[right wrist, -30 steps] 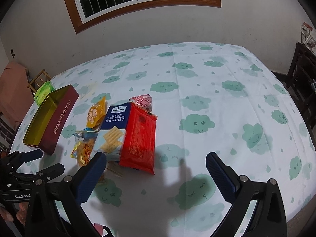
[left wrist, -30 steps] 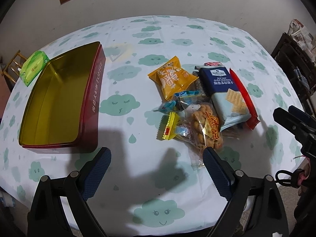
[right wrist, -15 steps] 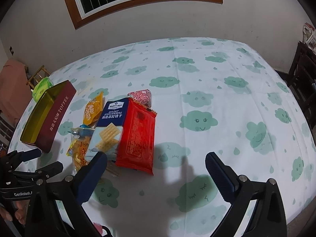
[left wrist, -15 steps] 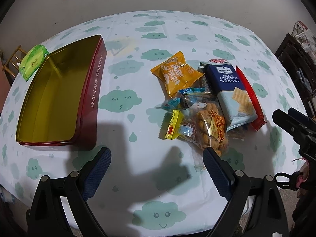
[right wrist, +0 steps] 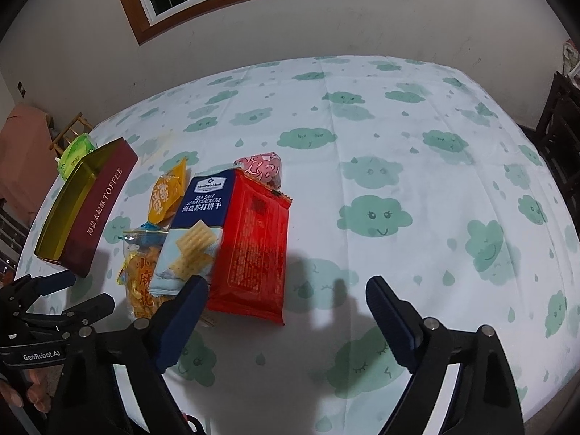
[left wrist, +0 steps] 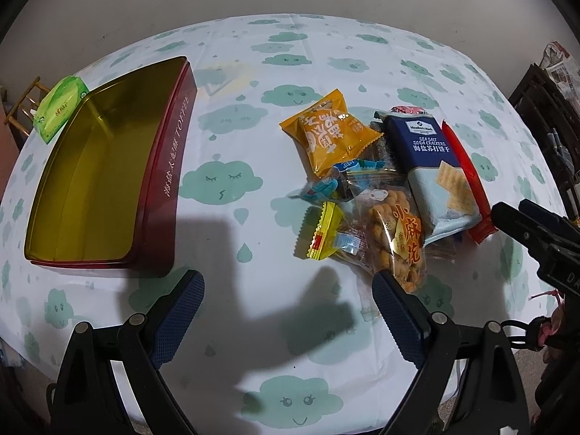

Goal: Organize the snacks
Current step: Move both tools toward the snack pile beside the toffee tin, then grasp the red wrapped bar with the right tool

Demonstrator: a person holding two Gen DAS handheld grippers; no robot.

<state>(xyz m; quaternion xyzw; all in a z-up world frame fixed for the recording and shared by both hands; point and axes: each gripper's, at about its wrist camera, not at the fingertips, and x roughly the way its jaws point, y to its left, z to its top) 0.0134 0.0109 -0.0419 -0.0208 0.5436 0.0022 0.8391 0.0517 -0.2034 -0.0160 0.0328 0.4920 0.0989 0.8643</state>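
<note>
Right wrist view: right gripper (right wrist: 286,295) fingers closing on nothing; the overlapped red packet (right wrist: 252,250) ahead-left could drag the crackers (right wrist: 197,228). Left gripper (left wrist: 288,290) gapes empty.

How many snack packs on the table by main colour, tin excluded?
Orange/yellow: 3, the orange pouch, twist-snack bag, yellow candy
Blue: 2, the cracker pack, blue candies
Red: 1, the red pack
Pink: 1, the pink pack
Total: 7 visible; small ones underneath unclear.
</note>
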